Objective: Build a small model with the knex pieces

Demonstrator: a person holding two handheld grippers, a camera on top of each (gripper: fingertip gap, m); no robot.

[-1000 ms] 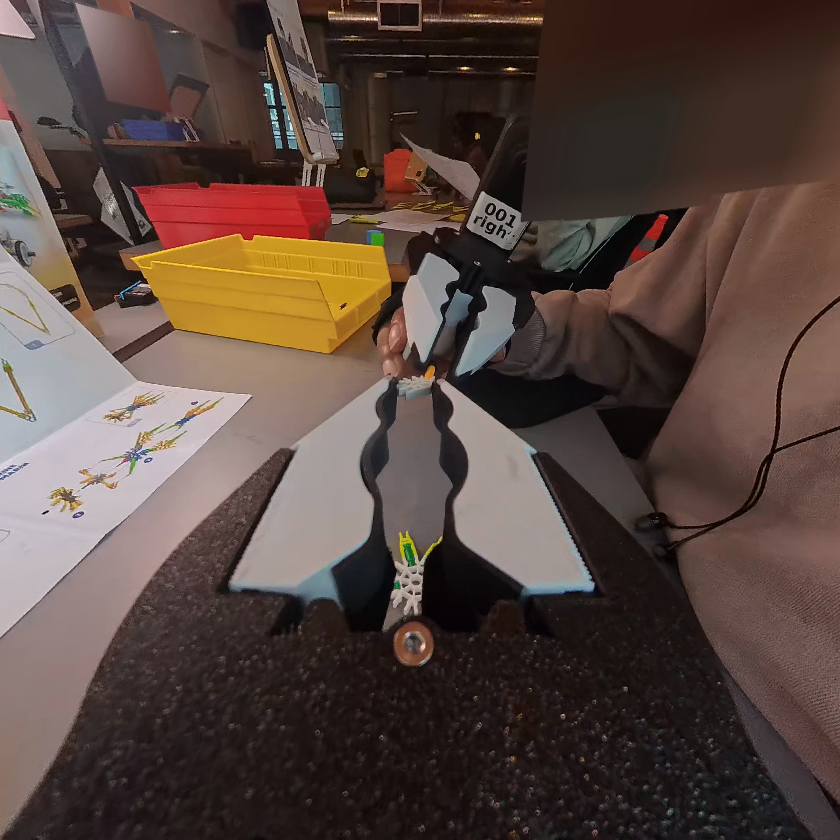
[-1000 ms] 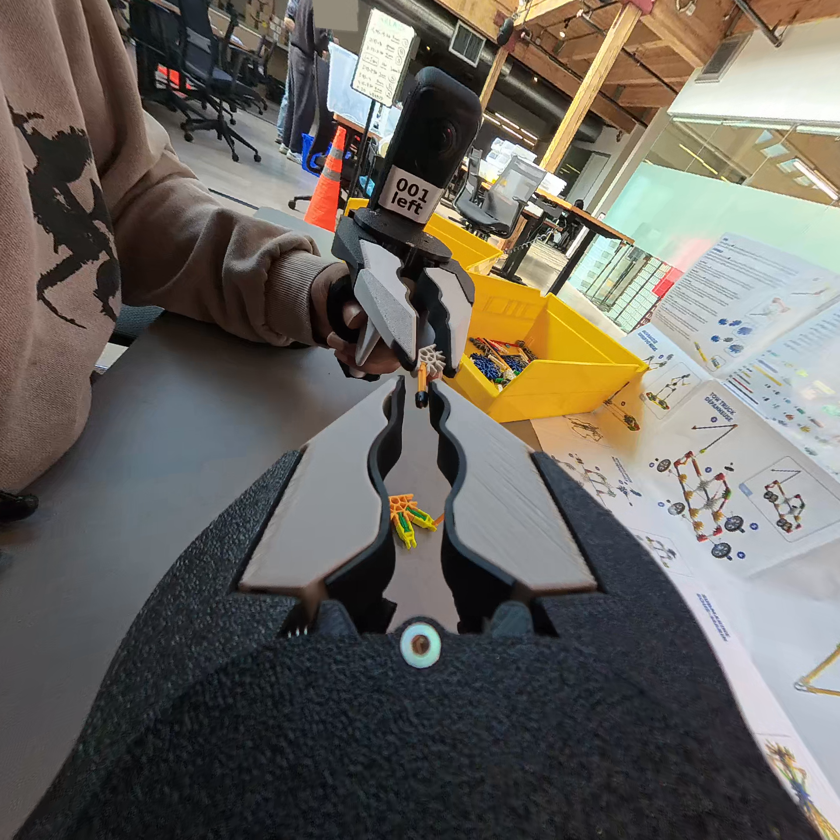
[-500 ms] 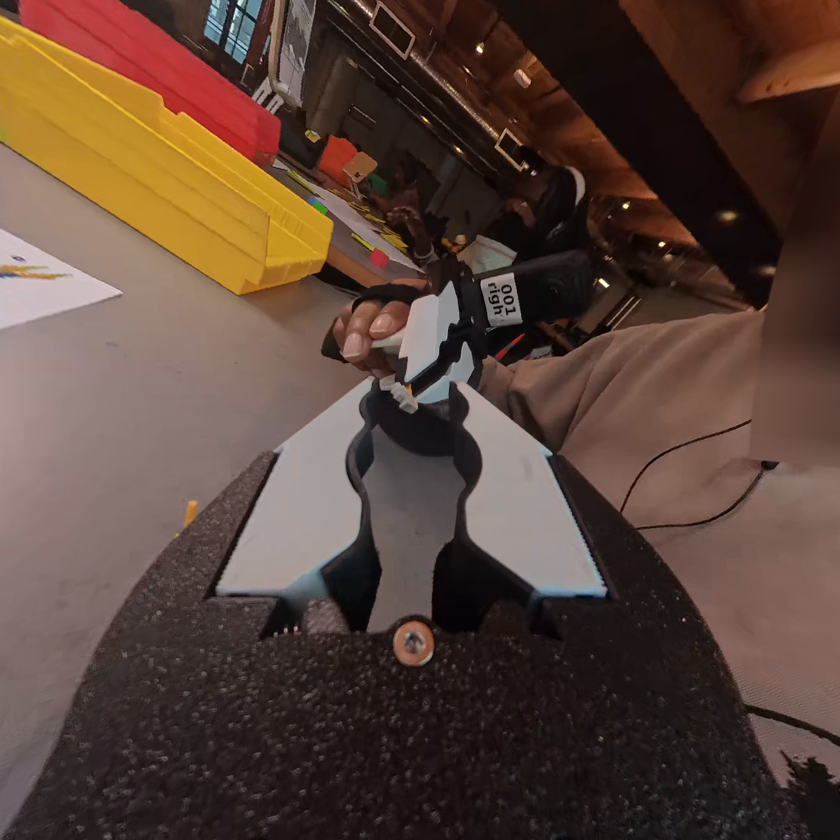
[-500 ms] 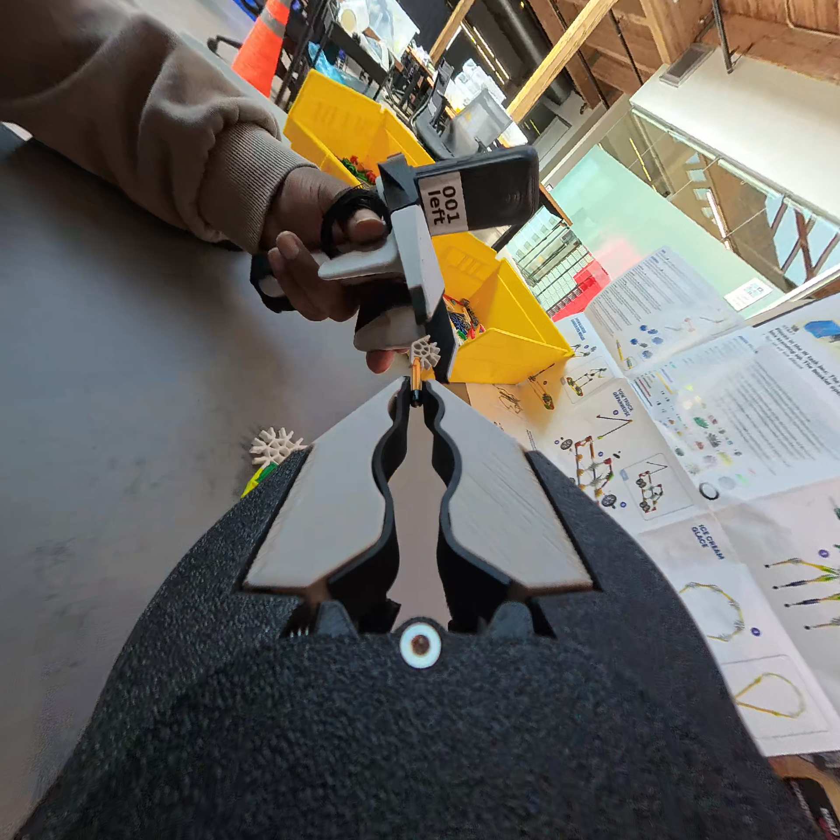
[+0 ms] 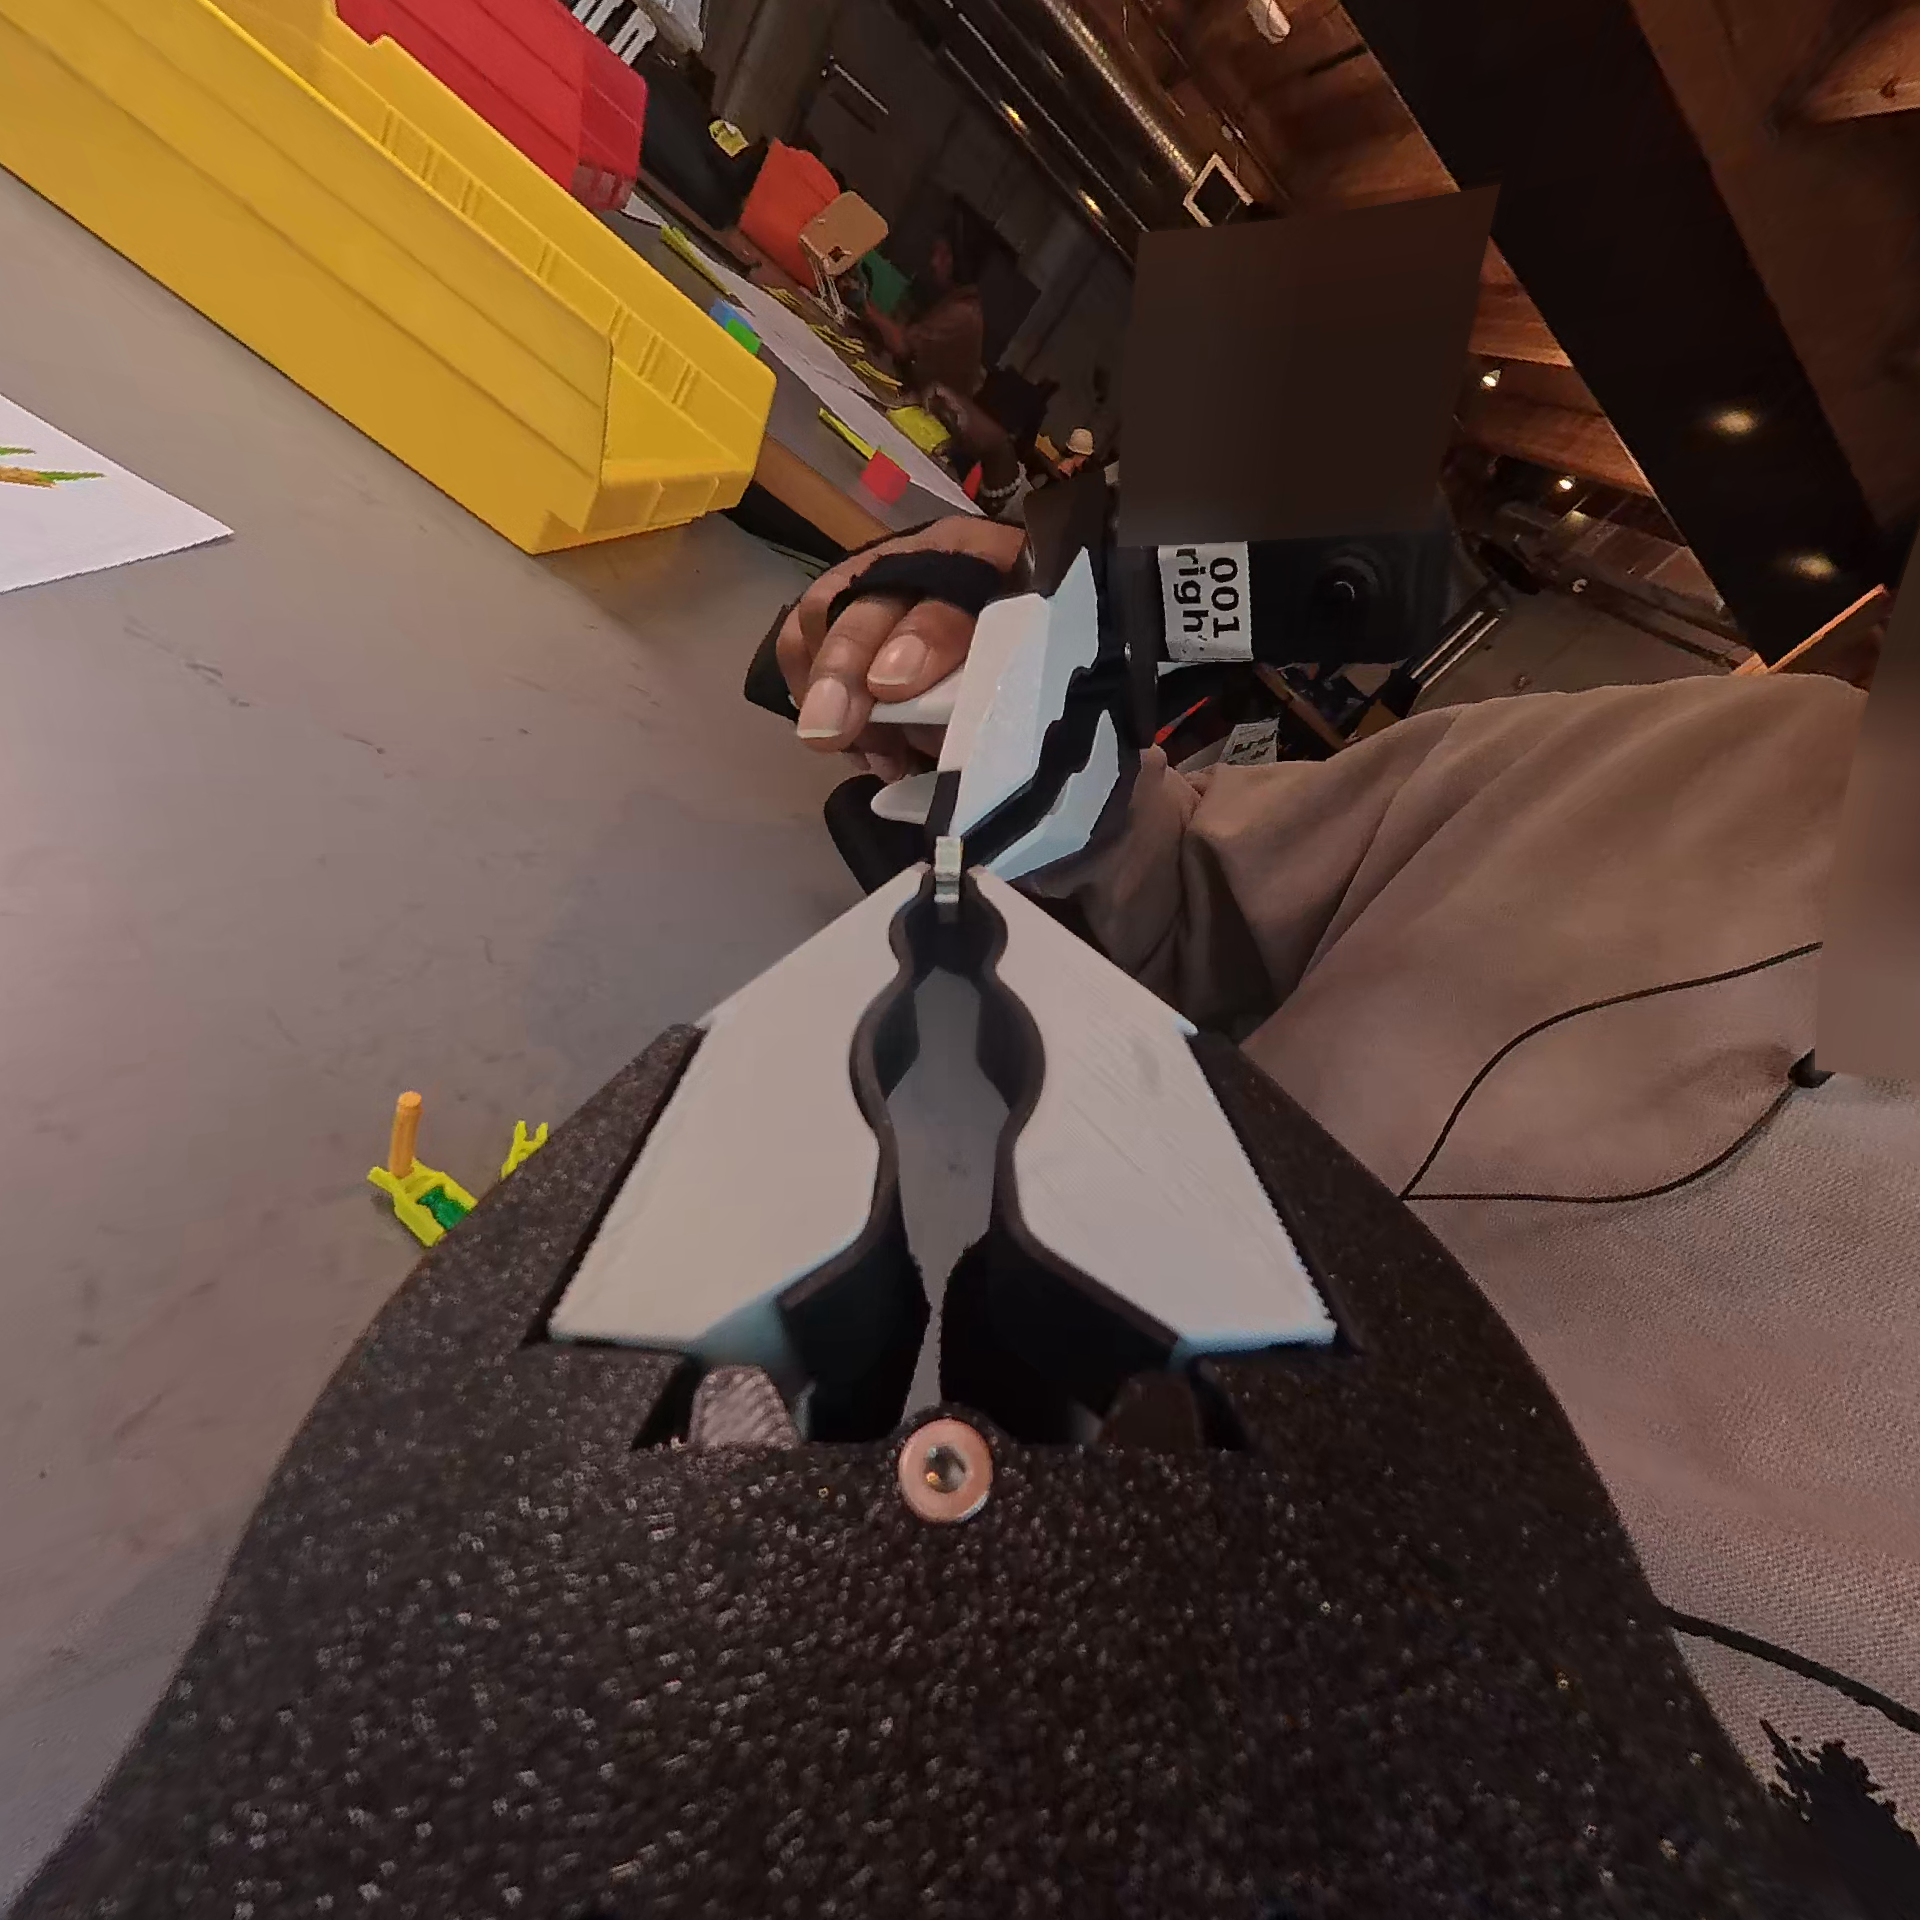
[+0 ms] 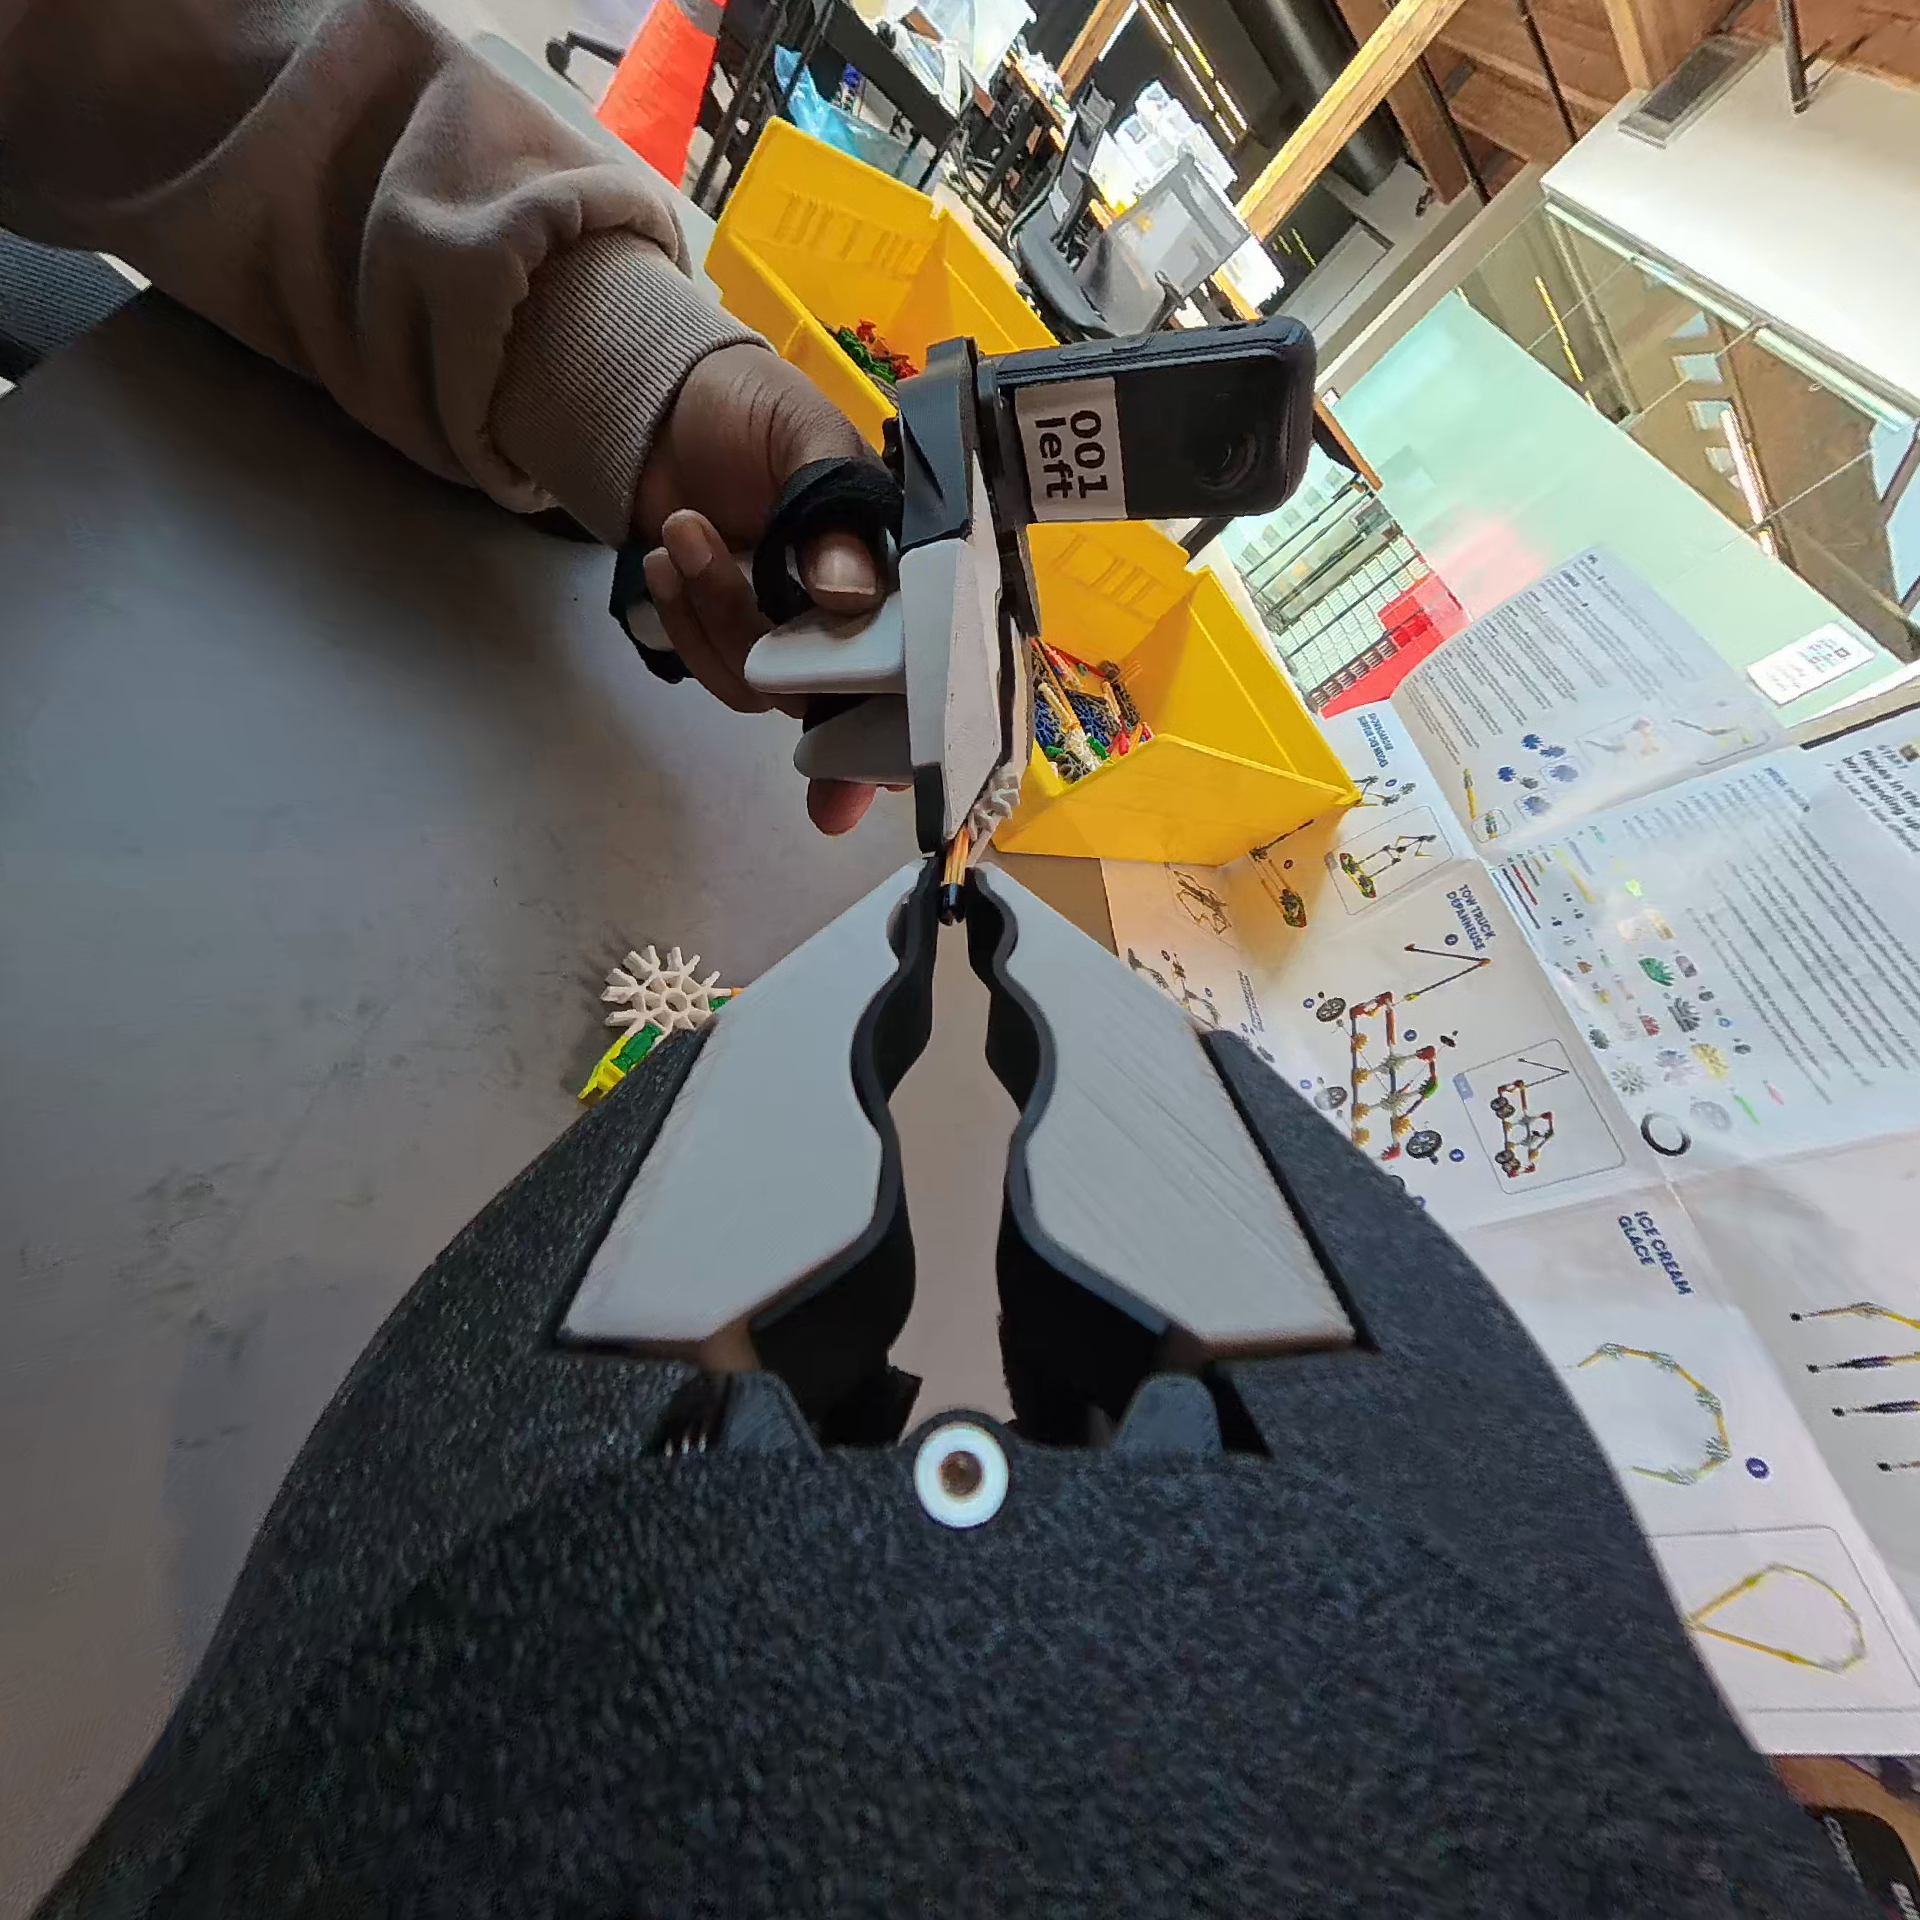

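Left on the grey counter: loose white piece w/ yellow-green bits, bare room around it. Centre, held above the counter: left gripper, fingers pinched on a snowflake connector. Right gripper, fingers narrow, clamps an orange rod that meets the connector. Both holds look thin, fingertips only. Right: yellow bin and instruction sheets toward that edge.

Yellow bin, white snowflake connector, grey table, possibly orange rod.

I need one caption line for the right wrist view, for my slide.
Right gripper pinches an orange rod plugged into the white connector held by the left gripper.
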